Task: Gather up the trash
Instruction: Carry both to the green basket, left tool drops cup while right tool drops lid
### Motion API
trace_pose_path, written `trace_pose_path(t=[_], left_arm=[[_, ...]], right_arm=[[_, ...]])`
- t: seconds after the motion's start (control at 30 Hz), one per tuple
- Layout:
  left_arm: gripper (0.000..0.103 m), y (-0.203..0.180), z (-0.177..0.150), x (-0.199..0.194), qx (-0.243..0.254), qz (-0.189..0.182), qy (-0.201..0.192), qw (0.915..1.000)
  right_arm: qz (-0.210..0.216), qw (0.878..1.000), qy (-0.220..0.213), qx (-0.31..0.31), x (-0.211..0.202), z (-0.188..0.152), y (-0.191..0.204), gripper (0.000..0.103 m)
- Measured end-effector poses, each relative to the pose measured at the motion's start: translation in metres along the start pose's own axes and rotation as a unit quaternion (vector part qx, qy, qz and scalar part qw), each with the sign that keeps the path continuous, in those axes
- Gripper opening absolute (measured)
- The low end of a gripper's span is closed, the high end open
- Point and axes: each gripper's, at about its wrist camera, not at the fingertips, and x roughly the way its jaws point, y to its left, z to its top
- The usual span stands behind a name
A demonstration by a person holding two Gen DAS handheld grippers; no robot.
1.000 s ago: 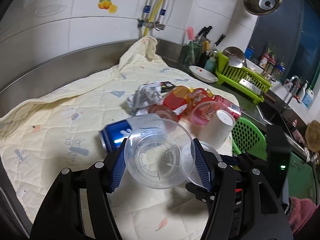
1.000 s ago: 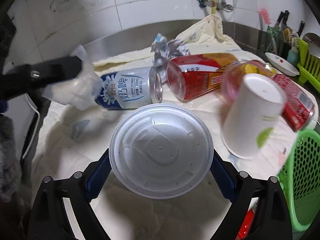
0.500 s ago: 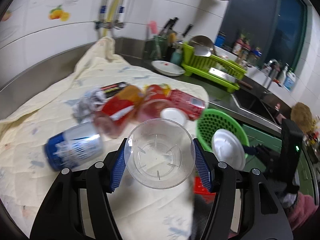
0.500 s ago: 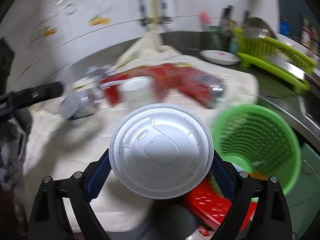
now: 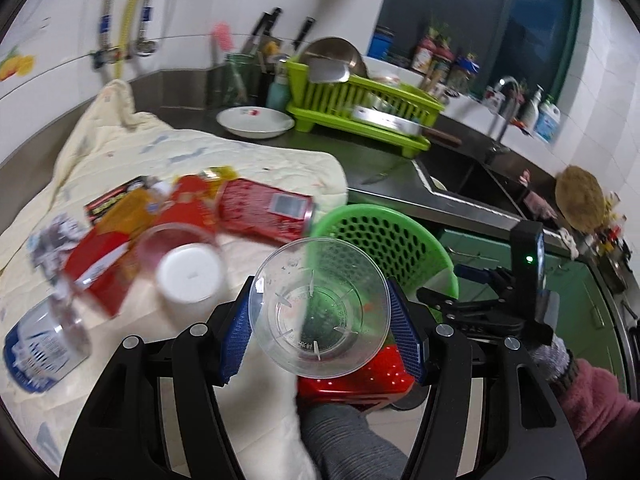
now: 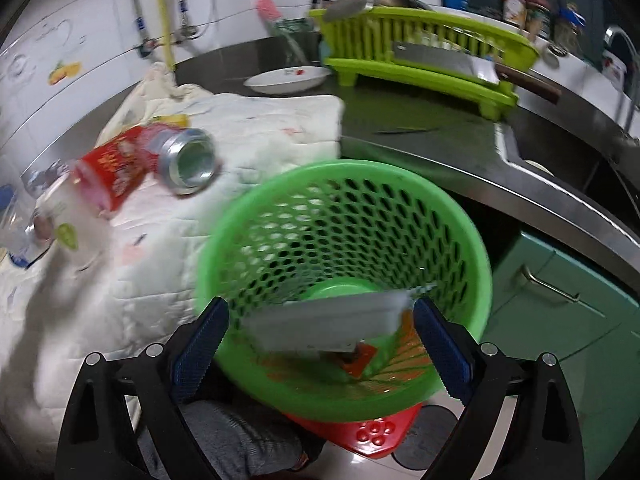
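Steel counter runs under a quilted cream cloth strewn with cans and cups. Left gripper has its jaws clenched on a clear plastic cup, mouth toward the camera, just short of the perforated green basket. Right gripper is nearer, over the rim, jaws released; the white lid tilts blurred between them, seemingly dropping in.

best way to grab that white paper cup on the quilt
Grip the white paper cup across its side wall, coming from above. It seems to stand upside down on the quilt, flat base up, so the round wall is free; red cans crowd it behind.
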Motion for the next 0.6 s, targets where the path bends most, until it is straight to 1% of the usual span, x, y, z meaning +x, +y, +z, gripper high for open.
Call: trace_pose_path(t=[0.13,0.3,0.43,0.6], left_arm=[[0.062,-0.018,0.009,0.023,0.013,-0.013,0.015,0.9997],[0.062,-0.040,0.014,0.055,0.024,-0.030,0.036,0.9986],[0.062,-0.054,0.014,0.081,0.030,-0.043,0.055,0.9971],[0.062,-0.074,0.014,0.116,0.041,-0.054,0.084,0.9942]], right_arm=[[0.013,1.000,-0.003,0.022,0.006,0.000,-0.020,0.092],[0.009,0.999,-0.015,0.033,0.000,0.000,-0.031,0.092],[0.001,0.999,-0.032,0.031,-0.018,-0.003,-0.039,0.092],[-0.006,0.997,-0.057,0.046,-0.041,-0.010,-0.051,0.092]])
